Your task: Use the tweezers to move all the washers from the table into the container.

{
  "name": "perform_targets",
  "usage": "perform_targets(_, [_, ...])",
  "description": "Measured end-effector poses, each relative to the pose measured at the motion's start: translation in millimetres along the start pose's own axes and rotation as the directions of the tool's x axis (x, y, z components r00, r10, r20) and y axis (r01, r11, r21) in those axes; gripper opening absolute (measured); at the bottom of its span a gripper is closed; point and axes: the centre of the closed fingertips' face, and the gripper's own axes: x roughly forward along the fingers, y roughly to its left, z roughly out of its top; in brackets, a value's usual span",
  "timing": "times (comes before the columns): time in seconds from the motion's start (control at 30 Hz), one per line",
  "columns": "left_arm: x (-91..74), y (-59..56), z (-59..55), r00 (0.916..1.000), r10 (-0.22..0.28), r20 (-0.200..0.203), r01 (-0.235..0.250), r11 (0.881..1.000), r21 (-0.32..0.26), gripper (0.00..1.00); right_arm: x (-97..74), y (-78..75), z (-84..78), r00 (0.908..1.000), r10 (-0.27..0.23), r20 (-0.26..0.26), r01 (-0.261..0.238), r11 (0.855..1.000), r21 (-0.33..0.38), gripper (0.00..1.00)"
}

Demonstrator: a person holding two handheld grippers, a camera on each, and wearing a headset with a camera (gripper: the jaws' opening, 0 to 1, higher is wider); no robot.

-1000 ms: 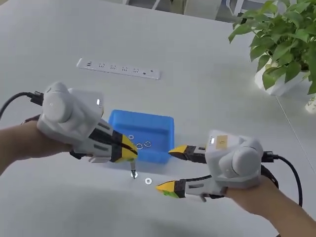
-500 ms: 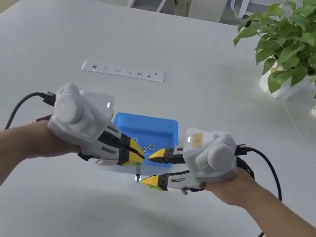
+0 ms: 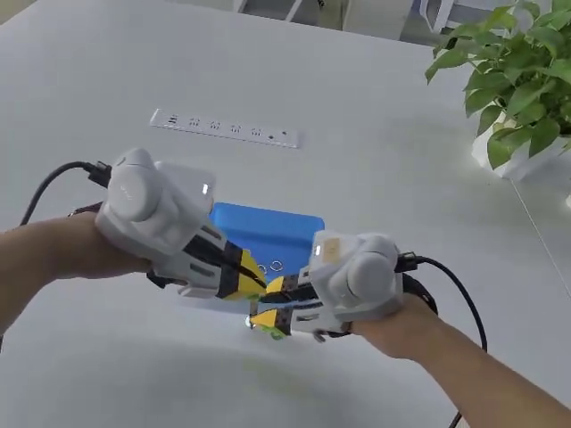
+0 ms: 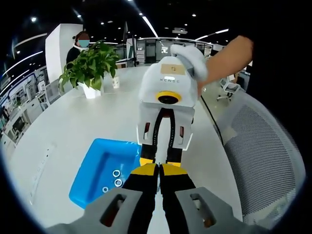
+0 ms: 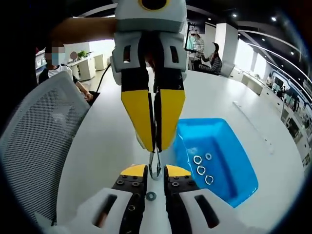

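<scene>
A pale counter [image 3: 401, 223] was seen to carry everything, with a potted plant [image 3: 513, 71] at its far right edge and a white power strip [image 3: 223, 127] laid flat well beyond the work. A blue container [image 3: 277, 230] was set near the middle, just behind the two grippers, which were brought tip to tip in front of it. The left gripper [image 3: 254, 281] was clenched on the tweezers [image 5: 155, 168], which were held pointing down from between its long yellow jaws toward the counter. The right gripper [image 3: 268, 305] was placed with its jaws narrowly apart, one on each side of the tweezers' tips; whether they were pressed against the tweezers could not be told. Four washers [image 5: 201, 168] were seen lying on the floor of the container, toward its near side. One more washer [image 5: 151, 196] was left flat on the counter outside the container, between the right gripper's jaws and just short of the tweezers' tips.
</scene>
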Motion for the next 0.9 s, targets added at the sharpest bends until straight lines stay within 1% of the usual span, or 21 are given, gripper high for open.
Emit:
perform_targets(0.07, [0.3,-0.3,0.1,1.0000,-0.002,0.001,0.002,1.000,-0.001,0.05,1.6,2.0,0.3,0.9999,0.015,-0.001,-0.015,1.000,-0.004,0.11])
perform_targets(0.13, [0.4,0.0,-0.1,1.0000,0.000,0.001,0.000,1.000,-0.003,0.05,2.5,2.8,-0.6,0.9997,0.018,-0.014,-0.018,0.999,-0.027,0.10])
perform_targets(0.23, [0.5,0.0,-0.4,1.0000,0.001,-0.001,-0.001,1.000,-0.004,0.05,3.1,3.2,-1.4,0.9995,0.024,-0.023,-0.025,0.999,-0.041,0.09])
perform_targets(0.33, [1.2,-0.7,-0.3,1.0000,-0.002,-0.002,0.002,1.000,-0.009,0.05,3.2,3.5,-1.9,0.9991,0.030,-0.030,-0.031,0.999,-0.038,0.09])
perform_targets(0.47, [2.1,0.0,-0.2,0.9998,0.011,-0.015,-0.011,1.000,-0.004,0.05,3.3,3.6,-2.4,0.9988,0.029,-0.038,-0.031,0.998,-0.061,0.08])
perform_targets(0.6, [1.2,0.1,-1.2,0.9996,0.017,-0.022,-0.017,1.000,-0.019,0.05,3.6,3.4,-2.3,0.9989,0.028,-0.038,-0.031,0.998,-0.057,0.08])
perform_targets(0.8, [-1.7,-1.2,-3.5,0.9994,0.019,-0.031,-0.020,1.000,-0.024,0.06,4.3,4.2,-1.3,0.9991,0.027,-0.033,-0.029,0.998,-0.048,0.07])
perform_targets(0.9, [-3.1,-1.2,-4.6,0.9992,0.023,-0.034,-0.024,0.999,-0.031,0.09,4.7,4.4,-1.1,0.9990,0.028,-0.033,-0.030,0.998,-0.049,0.07])
